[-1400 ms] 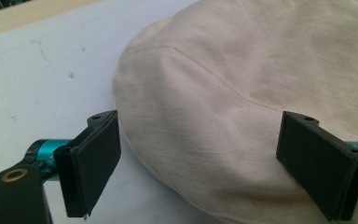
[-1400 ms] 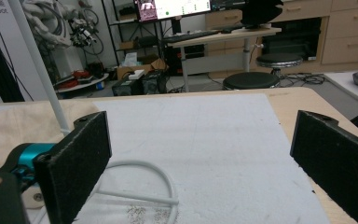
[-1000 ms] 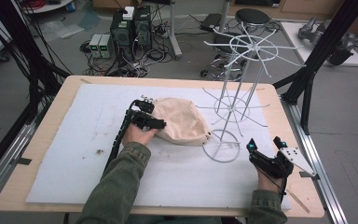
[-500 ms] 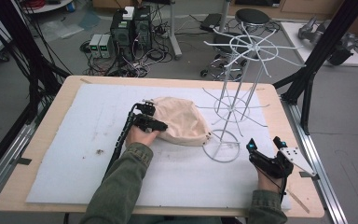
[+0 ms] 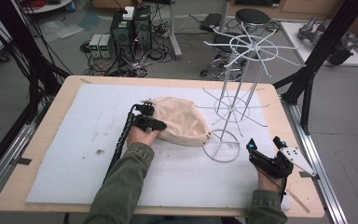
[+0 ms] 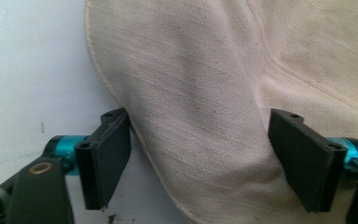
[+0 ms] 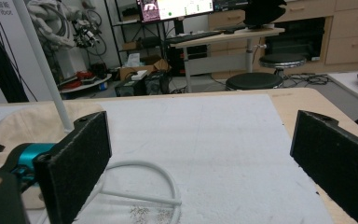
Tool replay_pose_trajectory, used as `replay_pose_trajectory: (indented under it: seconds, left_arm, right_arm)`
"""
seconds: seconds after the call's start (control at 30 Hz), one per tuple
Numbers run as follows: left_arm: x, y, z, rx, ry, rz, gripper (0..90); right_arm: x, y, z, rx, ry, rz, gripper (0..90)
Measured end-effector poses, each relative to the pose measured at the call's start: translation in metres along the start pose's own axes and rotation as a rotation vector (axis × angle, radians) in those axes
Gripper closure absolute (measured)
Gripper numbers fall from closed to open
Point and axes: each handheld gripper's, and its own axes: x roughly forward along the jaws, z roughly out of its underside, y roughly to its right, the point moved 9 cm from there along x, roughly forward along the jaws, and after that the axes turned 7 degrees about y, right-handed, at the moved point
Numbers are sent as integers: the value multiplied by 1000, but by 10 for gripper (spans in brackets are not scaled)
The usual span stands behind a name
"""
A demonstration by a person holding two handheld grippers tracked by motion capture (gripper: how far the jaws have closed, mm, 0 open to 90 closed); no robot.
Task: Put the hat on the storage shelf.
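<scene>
Centrally, on the white foam mat (image 5: 65,154) that covers the wooden table (image 5: 42,114), lies one cream cloth hat (image 5: 182,120), crown up, brim flat against the mat, just left of the base ring of a white wire hat stand (image 5: 235,93). The stand rises from that ring on thin rods to a spoked wheel at its top, with a second tier of spokes lower down; the hat's right edge sits just beside the ring, and whether the two touch cannot be told. Left gripper (image 5: 145,119): held at the hat's near-left edge, cable trailing back along the green sleeve (image 5: 121,186). In the left gripper view its two black jaws straddle a fold of the hat's brim (image 6: 196,140), one to each side; they have just been closing in on the cloth, the left pad at the brim's edge, the right pad close against the fabric, with no firm pinch visible yet. Right gripper (image 5: 265,156): low at the table's near-right corner, well apart from the hat, grey three-cornered plate on top. In the right gripper view its jaws stand wide apart with nothing between them, looking across the mat past the stand's ring (image 7: 140,182) and one upright rod, with the hat (image 7: 28,123) at the far left. Beyond the table: computer cases, cables and a round stool on the floor.
</scene>
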Motion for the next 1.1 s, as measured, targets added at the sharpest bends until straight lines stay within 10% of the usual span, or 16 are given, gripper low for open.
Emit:
replay_pose_trajectory:
  seconds: [0.27,1.1]
  left_arm:
    - [-12,0,-10,72,67,-20,577]
    - [-35,-21,-22,123,159,-46,812]
  right_arm:
    - [0,0,0,1,3,-3,43]
    - [-1,-1,-2,5,11,-11,43]
